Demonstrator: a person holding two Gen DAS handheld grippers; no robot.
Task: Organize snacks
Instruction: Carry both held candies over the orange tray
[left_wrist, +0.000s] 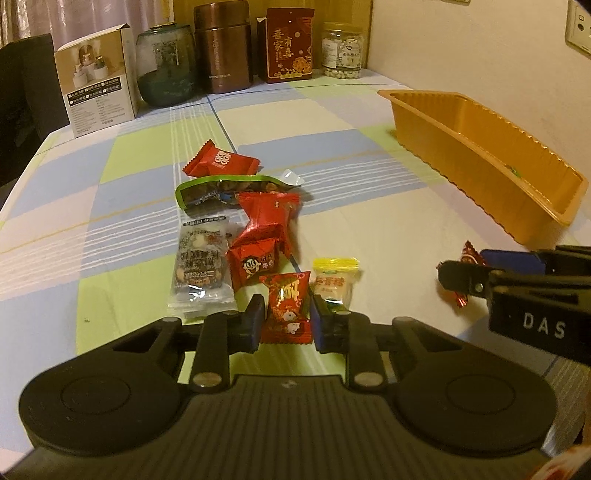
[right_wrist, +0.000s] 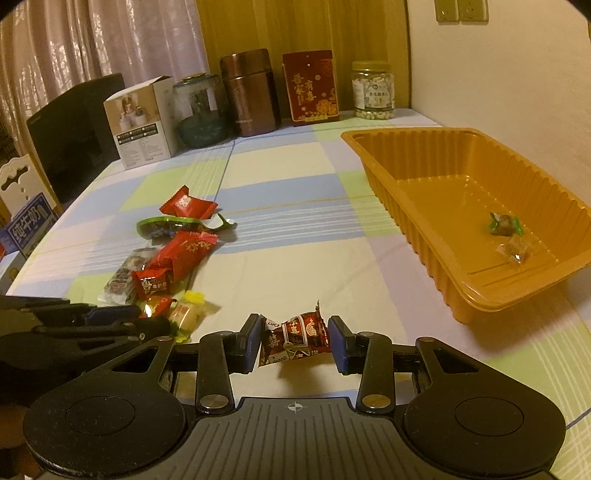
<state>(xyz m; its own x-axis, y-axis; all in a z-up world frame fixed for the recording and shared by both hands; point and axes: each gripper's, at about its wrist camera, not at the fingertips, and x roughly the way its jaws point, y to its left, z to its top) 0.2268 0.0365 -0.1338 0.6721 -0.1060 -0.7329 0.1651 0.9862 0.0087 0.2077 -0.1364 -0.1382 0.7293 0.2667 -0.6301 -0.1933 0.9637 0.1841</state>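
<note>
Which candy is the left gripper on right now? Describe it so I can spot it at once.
Start from the orange tray, then cross the checked tablecloth to the snack pile. At the pile's near end, the left gripper is shut on a small red candy with gold print, beside a pale candy with a yellow top.

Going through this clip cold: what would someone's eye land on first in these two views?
Probably the orange tray at the right of the checked tablecloth, holding just two small sweets at its near end. Next, the heap of wrapped snacks at mid-table. Each gripper already has one: the left gripper on a red candy, the right gripper on a dark red candy.
</note>
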